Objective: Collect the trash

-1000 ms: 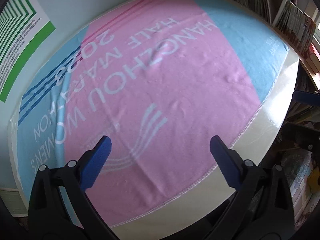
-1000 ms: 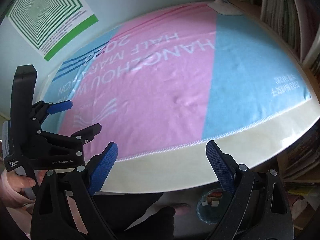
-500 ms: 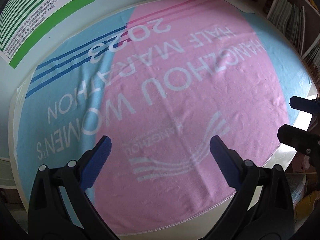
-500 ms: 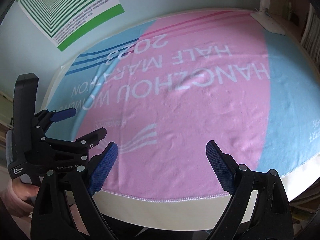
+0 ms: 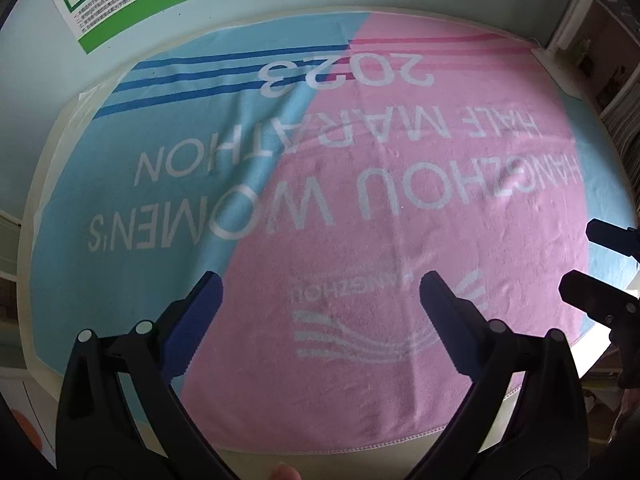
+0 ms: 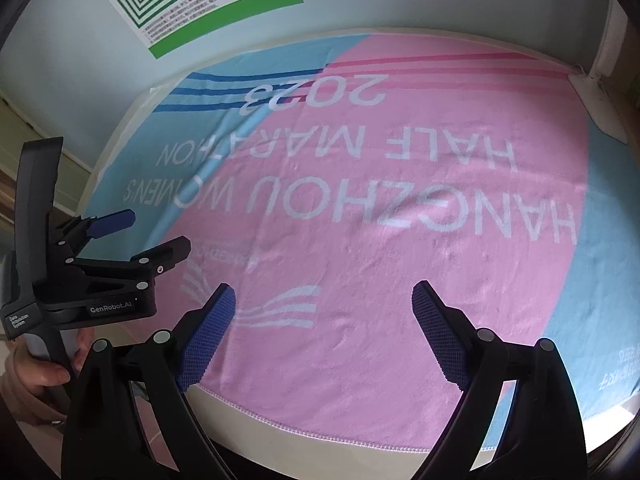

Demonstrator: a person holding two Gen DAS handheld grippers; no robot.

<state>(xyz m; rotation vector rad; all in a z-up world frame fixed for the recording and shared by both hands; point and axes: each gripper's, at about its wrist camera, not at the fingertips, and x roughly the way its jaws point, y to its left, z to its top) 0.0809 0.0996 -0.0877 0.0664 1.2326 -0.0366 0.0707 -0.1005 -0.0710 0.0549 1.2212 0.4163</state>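
Observation:
A pink and light-blue towel [image 5: 360,208] with white lettering covers the table [image 6: 320,444]. No piece of trash shows on it in either view. My left gripper [image 5: 320,284] hovers open above the towel's near part, nothing between its blue pads. My right gripper [image 6: 324,292] is open too, over the towel's front edge. In the left wrist view the right gripper [image 5: 580,258] juts in at the right edge. The right wrist view has the left gripper [image 6: 158,230] at the left, held by a hand [image 6: 40,372].
A green-and-white striped poster [image 6: 208,4] hangs on the pale wall behind the table. Shelves with books [image 5: 616,92] stand at the far right. The cream table rim [image 5: 52,372] shows beyond the towel's left side.
Both views have swung left across the towel and come closer over the table. The bookshelves slid out to the right and the poster came further in. Both grippers stayed open.

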